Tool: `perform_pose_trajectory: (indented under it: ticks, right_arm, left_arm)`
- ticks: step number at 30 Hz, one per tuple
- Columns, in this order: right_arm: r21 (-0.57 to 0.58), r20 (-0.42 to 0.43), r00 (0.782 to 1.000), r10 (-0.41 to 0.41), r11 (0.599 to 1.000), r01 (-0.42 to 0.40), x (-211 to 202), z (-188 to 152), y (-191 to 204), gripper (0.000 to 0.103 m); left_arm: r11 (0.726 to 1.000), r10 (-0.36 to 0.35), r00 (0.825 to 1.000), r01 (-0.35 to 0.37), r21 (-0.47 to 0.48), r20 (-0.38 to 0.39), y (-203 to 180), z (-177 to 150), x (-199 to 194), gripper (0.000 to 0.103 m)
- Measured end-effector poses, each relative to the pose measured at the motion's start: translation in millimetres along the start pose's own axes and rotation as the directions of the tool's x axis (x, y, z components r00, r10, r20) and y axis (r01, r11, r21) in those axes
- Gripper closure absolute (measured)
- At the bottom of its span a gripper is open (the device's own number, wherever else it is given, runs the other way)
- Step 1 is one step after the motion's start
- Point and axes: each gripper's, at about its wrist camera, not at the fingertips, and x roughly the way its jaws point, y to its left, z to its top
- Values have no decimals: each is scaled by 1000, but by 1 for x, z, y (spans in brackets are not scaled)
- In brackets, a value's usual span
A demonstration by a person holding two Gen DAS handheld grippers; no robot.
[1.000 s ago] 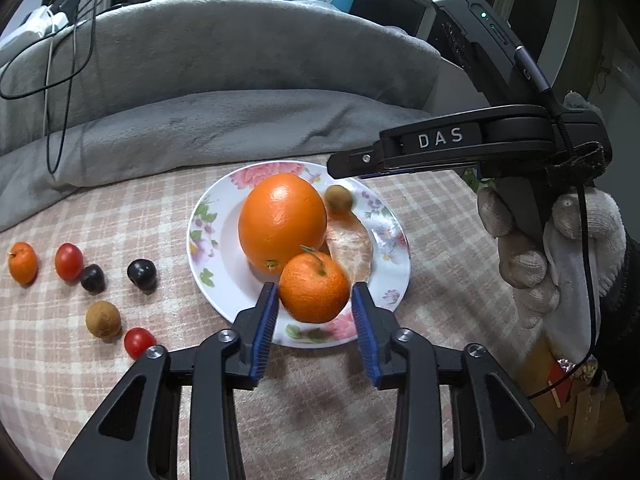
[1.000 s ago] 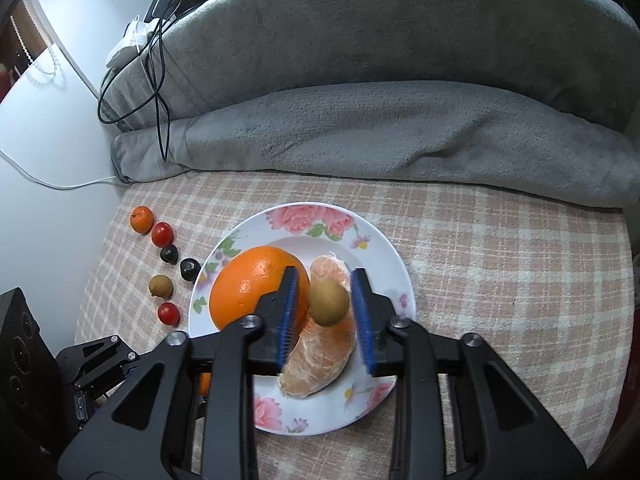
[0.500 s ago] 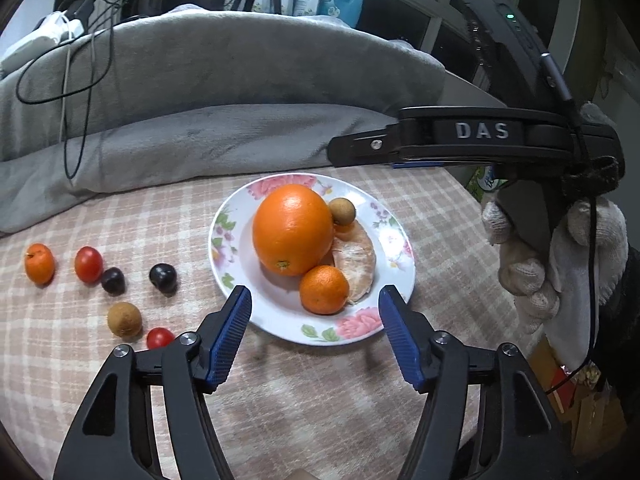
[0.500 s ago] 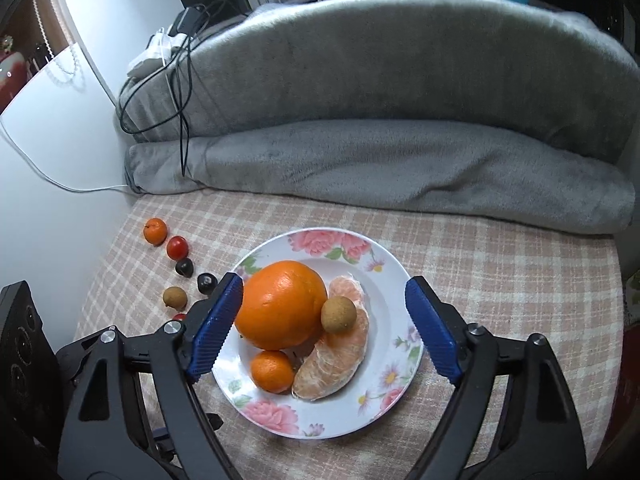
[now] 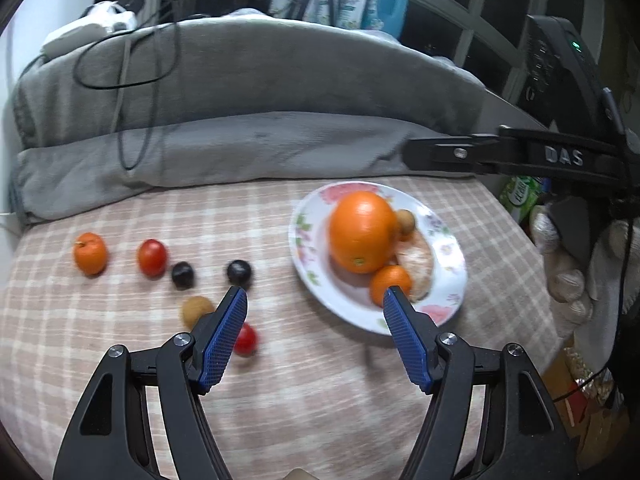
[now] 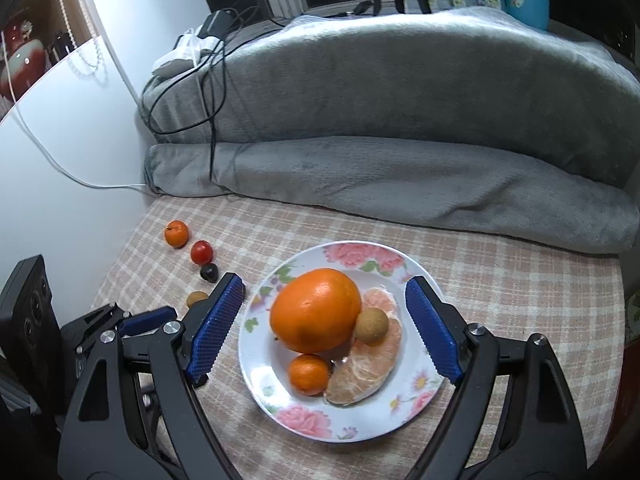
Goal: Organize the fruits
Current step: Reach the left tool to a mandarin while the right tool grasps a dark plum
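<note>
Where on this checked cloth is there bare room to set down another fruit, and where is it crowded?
Free: the cloth between the floral plate and the grey blanket, and the near strip in front of the plate. Crowded: left of the plate, where the small orange fruit, red tomato and dark fruits cluster.

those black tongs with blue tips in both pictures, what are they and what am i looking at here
They are two hand-held grippers, one in each of a person's hands, each with a camera looking along its blue-padded jaws. One picture comes from the left gripper, whose jaws are opening; the other from the right gripper, open. Neither holds anything. On the checked cloth a flowered plate carries a large orange, a small mandarin, a peeled citrus half and a small brown fruit. Six small fruits lie beside it. The gloved hand holds the right gripper.
</note>
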Motion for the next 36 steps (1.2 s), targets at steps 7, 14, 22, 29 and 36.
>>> perform_pose_trajectory:
  ticks: [7,14,22,29,36]
  right_arm:
    - [-80,6,1000,-6,997,7,3,4,26,17]
    - [-137,-5,1000,19,990,-20,10,5,50,17]
    - [-217,-52,997,54,974,-64,31,5,85,17]
    - [-290,-114,992,55,953,-86,54,2,115,17]
    - [-305,-178,982,65,945,-118,84,0,131,28]
  left_arm:
    - [997,67,998,-67,-35,15,39,0,-12,32]
    - [988,139,990,-136,-77,25,83,2,-22,32]
    - [975,181,983,-177,-131,22,122,10,-25,33]
    - [971,179,984,-176,-162,3,148,11,-17,33]
    - [968,162,987,-162,-190,-12,171,13,-5,40]
